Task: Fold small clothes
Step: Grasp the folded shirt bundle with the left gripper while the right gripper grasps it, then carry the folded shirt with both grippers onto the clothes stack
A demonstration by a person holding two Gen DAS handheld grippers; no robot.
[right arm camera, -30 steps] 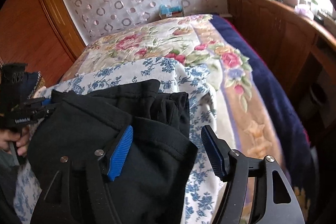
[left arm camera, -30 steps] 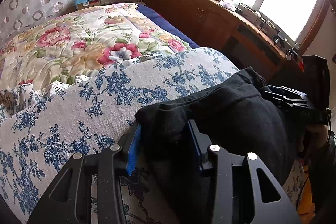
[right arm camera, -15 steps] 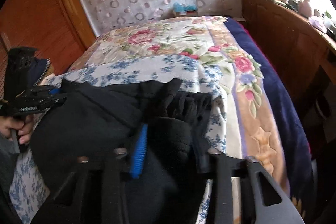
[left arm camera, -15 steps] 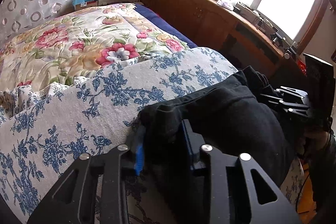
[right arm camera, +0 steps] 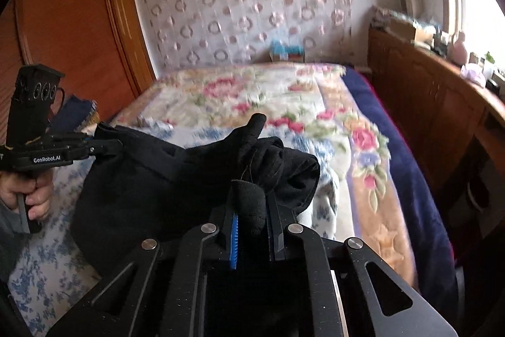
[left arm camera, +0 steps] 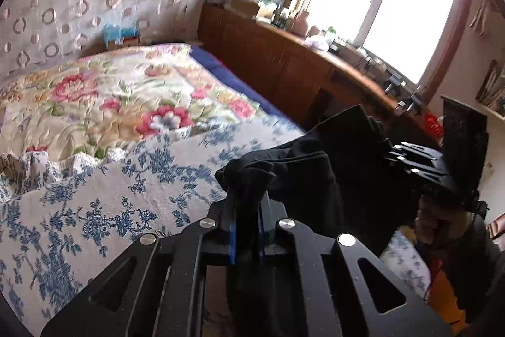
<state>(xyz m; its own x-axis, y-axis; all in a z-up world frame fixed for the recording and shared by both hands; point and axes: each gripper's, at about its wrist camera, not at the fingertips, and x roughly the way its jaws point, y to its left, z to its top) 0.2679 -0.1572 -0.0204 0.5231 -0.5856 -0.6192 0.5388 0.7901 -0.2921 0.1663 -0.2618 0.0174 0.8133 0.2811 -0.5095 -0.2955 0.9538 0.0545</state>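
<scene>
At lower centre of each wrist view, the left gripper [left arm camera: 247,210] and right gripper [right arm camera: 252,210] are closing on bunched edges of the black knit garment [right arm camera: 151,179], which probably spans sideways between them.

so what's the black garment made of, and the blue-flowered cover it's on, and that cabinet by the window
Black garment: looks like soft matte knit, maybe fleece or cotton jersey; it bunches in thick, dull folds with no sheen.
Blue-flowered cover: seemingly woven or quilted cotton, with a faintly textured, matte surface and printed pattern.
Cabinet: appears to be reddish-brown wood with a varnished, slightly glossy finish.
</scene>
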